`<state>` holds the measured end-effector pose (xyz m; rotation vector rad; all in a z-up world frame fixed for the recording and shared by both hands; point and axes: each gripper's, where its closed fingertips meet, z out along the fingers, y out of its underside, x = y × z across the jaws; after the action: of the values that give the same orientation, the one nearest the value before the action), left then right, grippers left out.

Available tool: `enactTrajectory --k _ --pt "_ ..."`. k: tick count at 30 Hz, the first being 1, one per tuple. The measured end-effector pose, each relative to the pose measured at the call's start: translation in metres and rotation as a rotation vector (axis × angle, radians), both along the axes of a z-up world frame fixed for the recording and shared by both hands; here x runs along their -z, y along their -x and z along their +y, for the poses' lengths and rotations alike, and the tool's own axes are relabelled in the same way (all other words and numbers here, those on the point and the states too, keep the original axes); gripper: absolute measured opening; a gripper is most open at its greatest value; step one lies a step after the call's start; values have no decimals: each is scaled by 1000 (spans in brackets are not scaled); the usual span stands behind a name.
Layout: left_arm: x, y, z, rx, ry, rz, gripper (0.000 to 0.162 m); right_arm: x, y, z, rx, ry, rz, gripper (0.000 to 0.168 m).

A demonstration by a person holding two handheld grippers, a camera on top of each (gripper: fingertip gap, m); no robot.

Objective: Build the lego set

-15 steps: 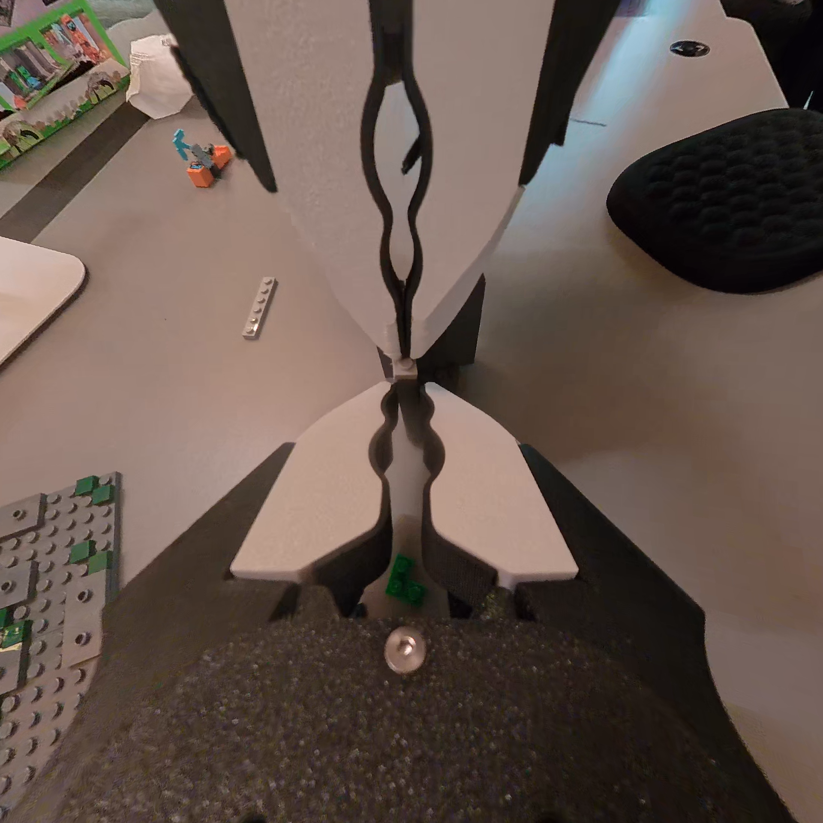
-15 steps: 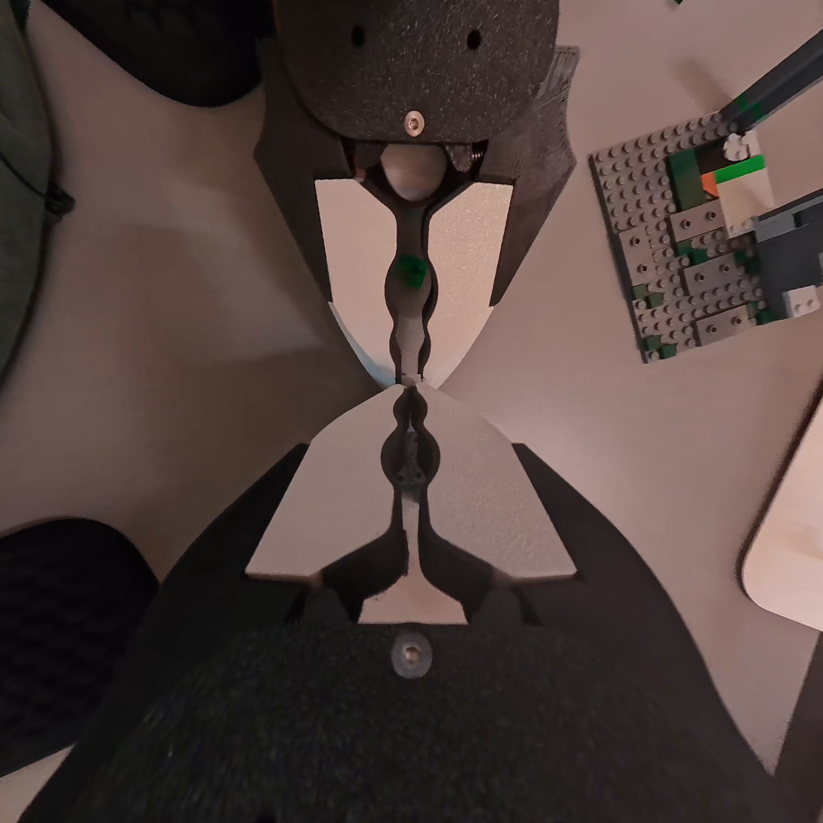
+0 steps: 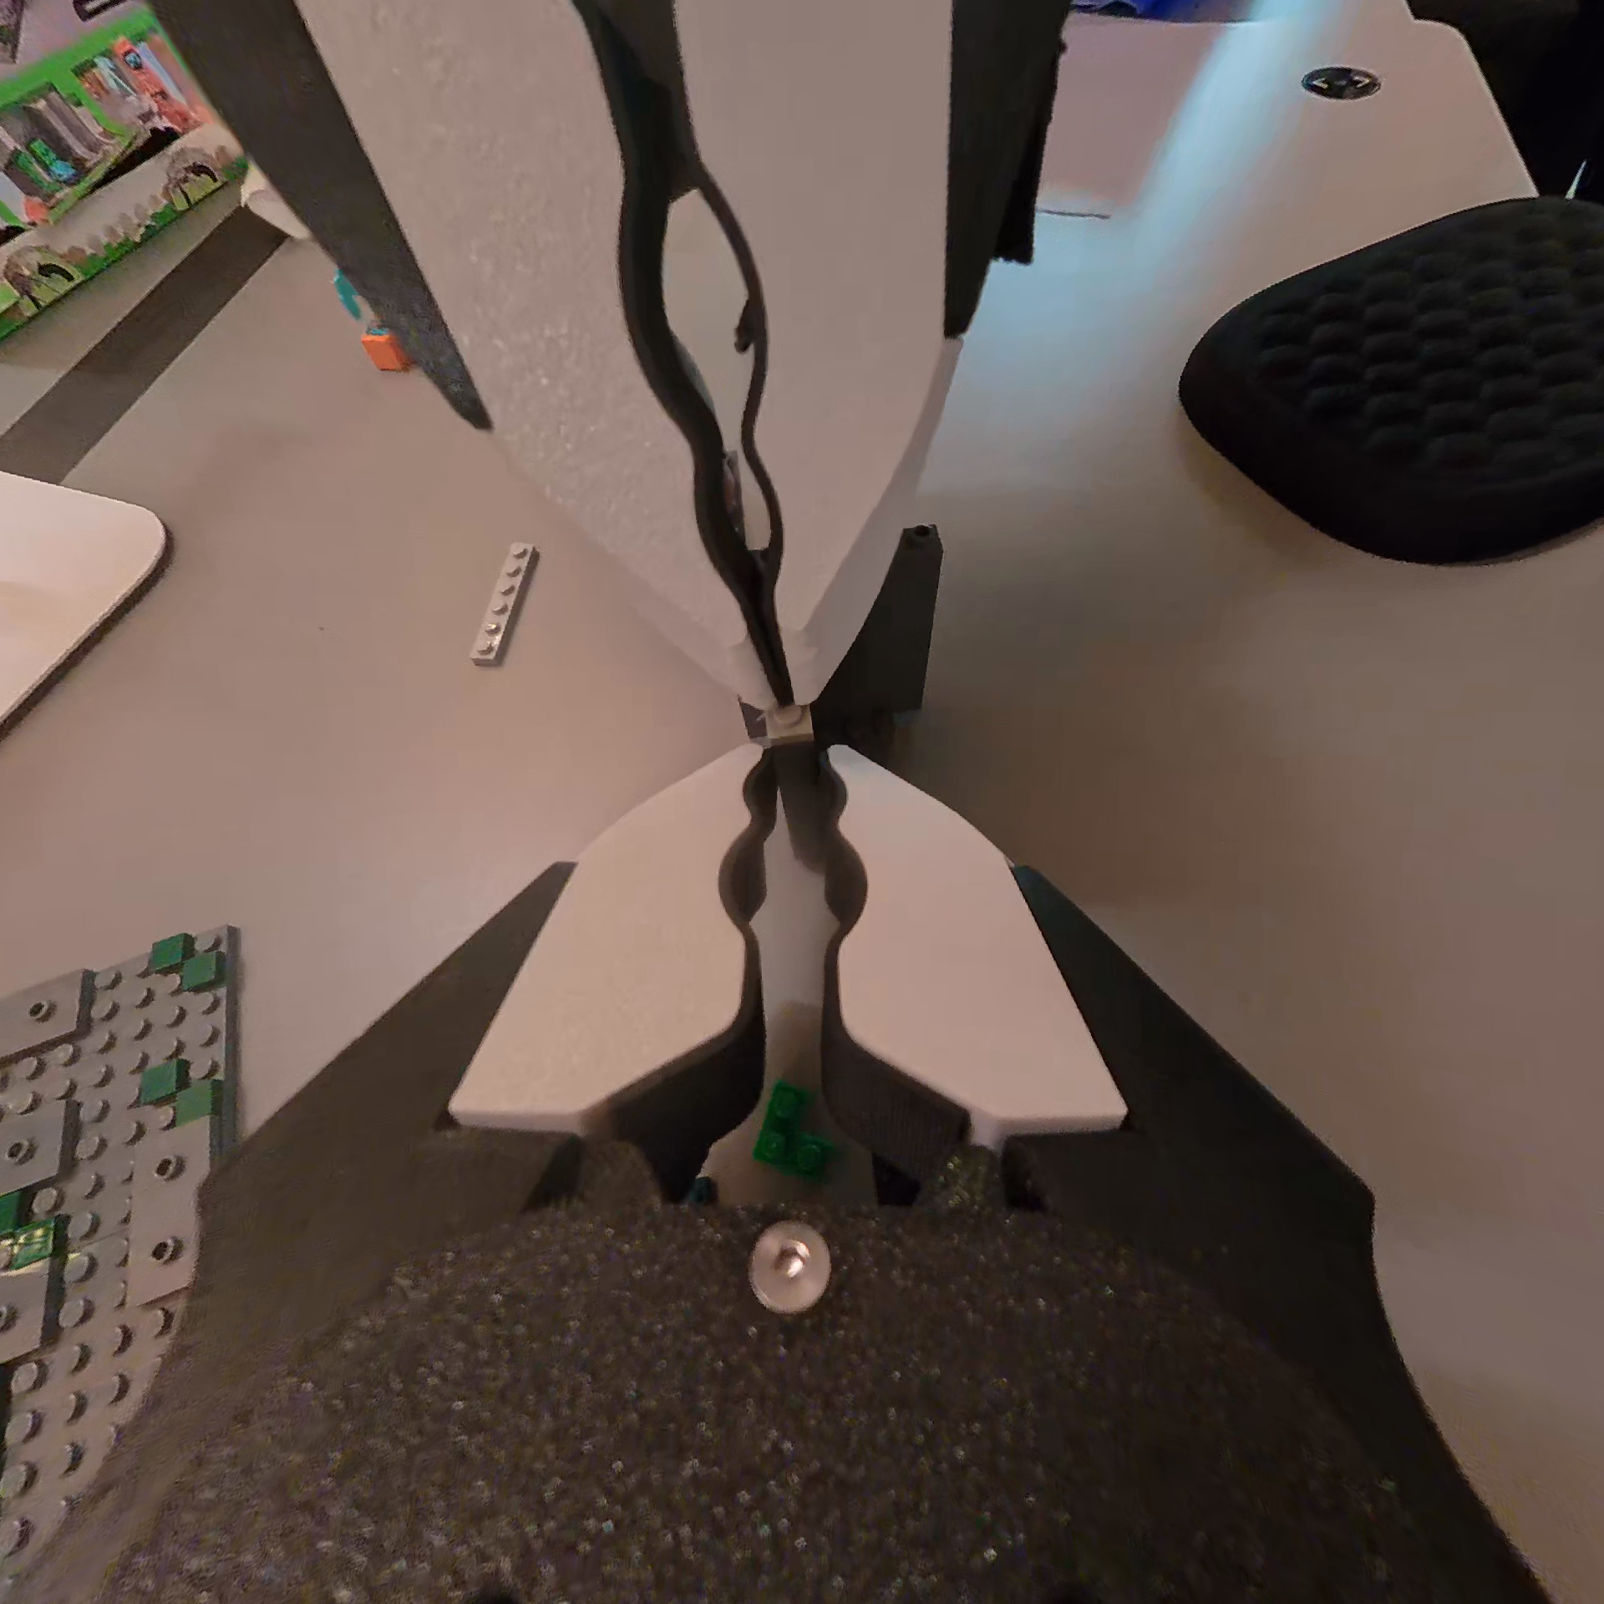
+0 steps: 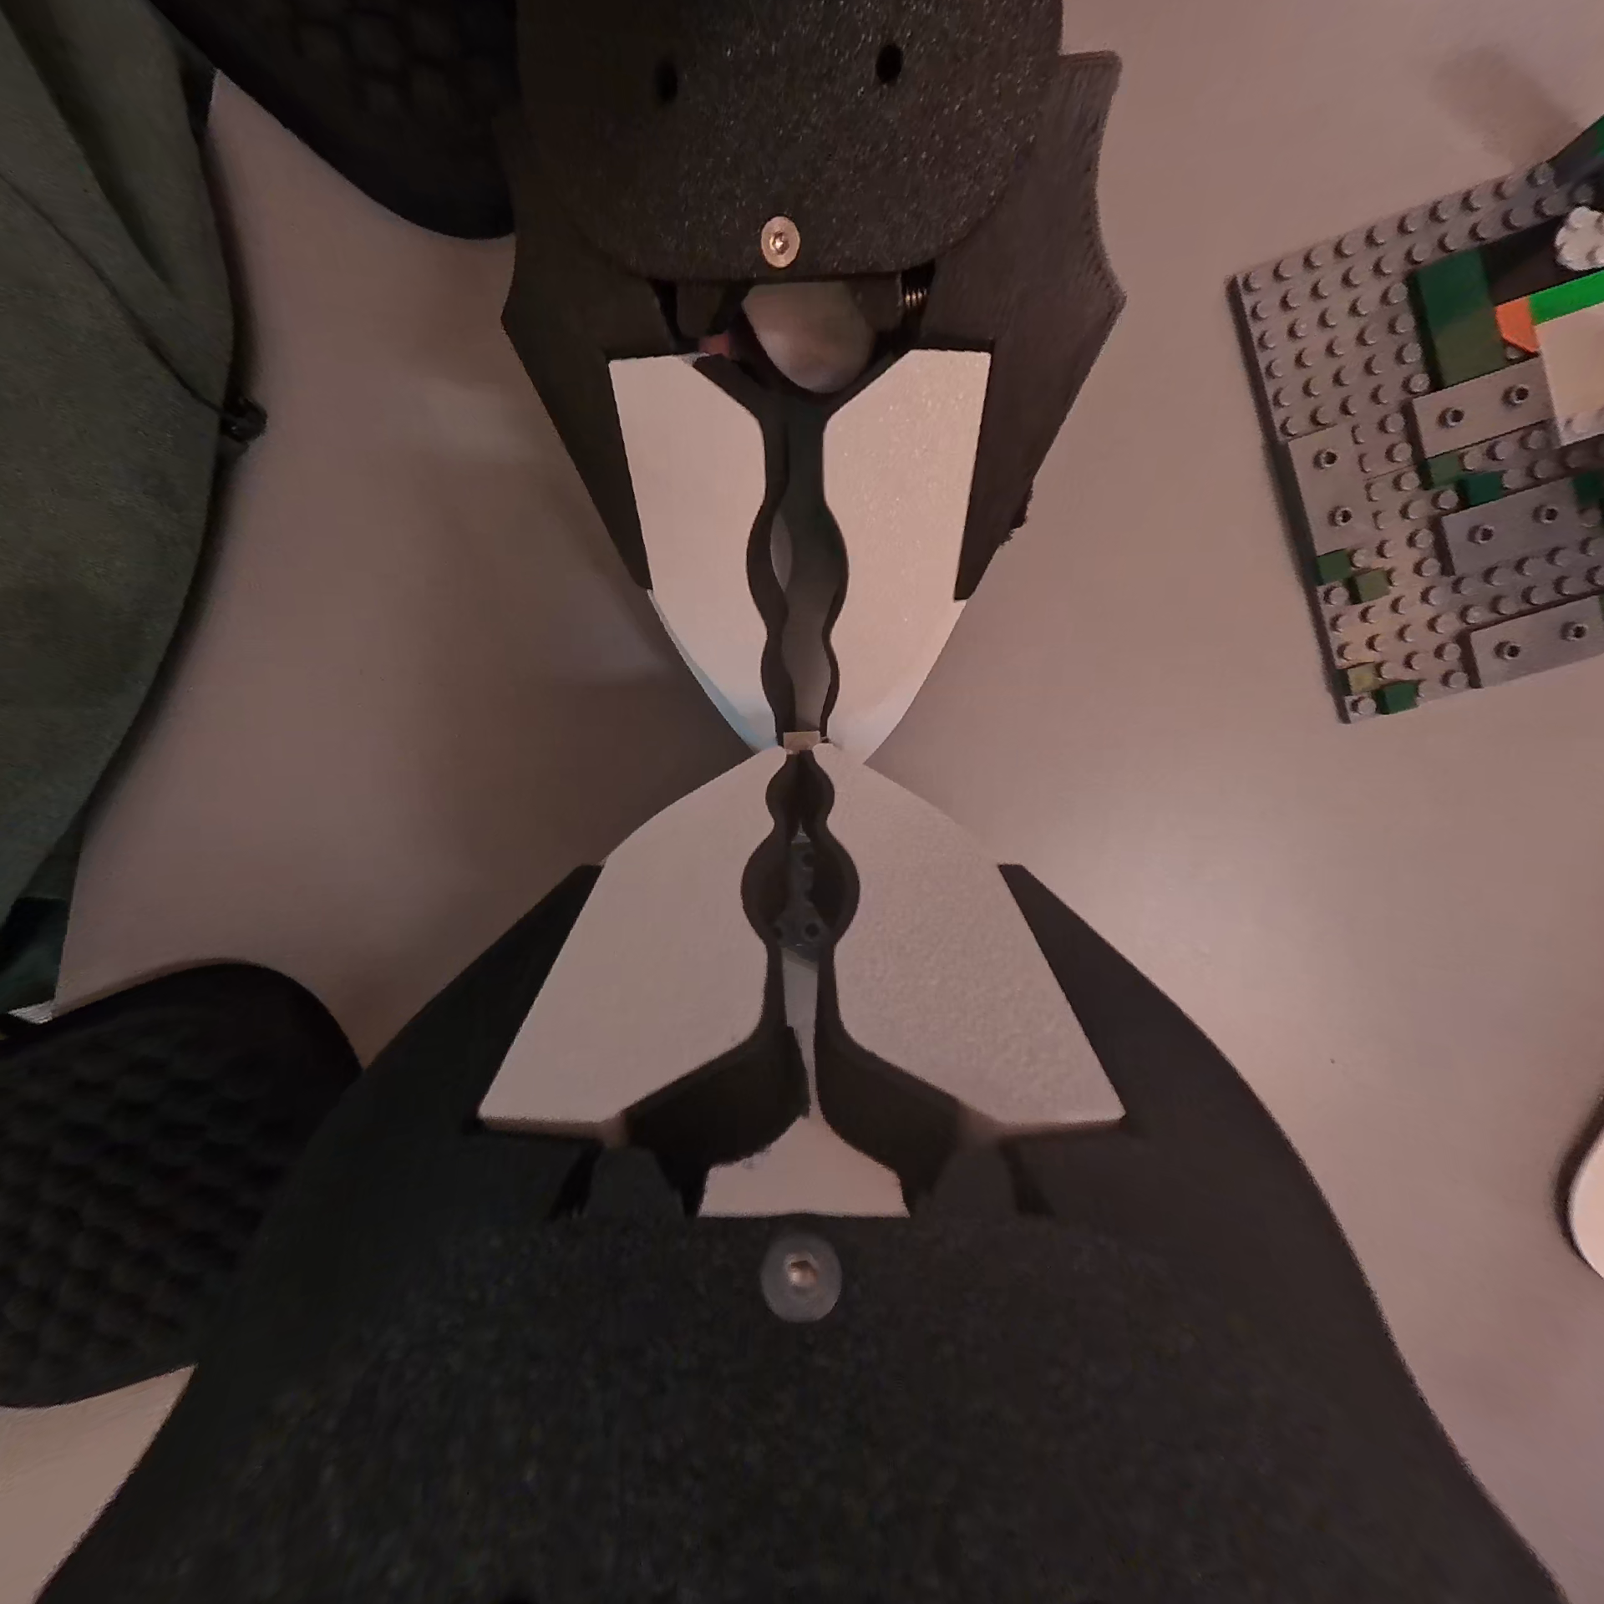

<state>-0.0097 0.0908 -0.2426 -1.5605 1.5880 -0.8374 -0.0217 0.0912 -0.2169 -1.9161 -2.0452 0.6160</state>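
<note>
A tiny light-grey one-stud piece [image 3: 792, 722] sits right where the two grippers meet tip to tip, above the pale table [image 3: 1215, 868] and well clear of the build. From the left wrist view the left gripper [image 3: 794, 757] has its fingers pressed nearly together at the tips, seemingly pinching that piece, while the right gripper [image 3: 775, 686] comes in from the opposite side, clenched on something dark and narrow [image 3: 727, 486] that runs up between its fingers. In the right wrist view the same small piece [image 4: 800, 739] shows as a pale sliver at the left gripper's tips [image 4: 803, 733], and a dark studded part [image 4: 803, 903] is wedged in the right gripper [image 4: 800, 768]. A green L-shaped plate [image 3: 792, 1137] lies on the table under the left gripper. The grey baseplate [image 4: 1354, 486] with green tiles lies off to the side, a loose grey strip [image 3: 503, 603] nearer the middle, and a black cushion [image 3: 1423, 373] opposite.
</note>
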Motion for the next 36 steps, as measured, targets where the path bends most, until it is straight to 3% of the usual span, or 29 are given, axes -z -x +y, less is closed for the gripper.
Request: enactTrajectory --k 8,36 --pt "0 -1 -1 5 2 -7 8 -3 -6 4 16 -115 40 0" --pt "0 -2 -1 -7 16 -4 8 0 -10 1 6 -135 -35 0"
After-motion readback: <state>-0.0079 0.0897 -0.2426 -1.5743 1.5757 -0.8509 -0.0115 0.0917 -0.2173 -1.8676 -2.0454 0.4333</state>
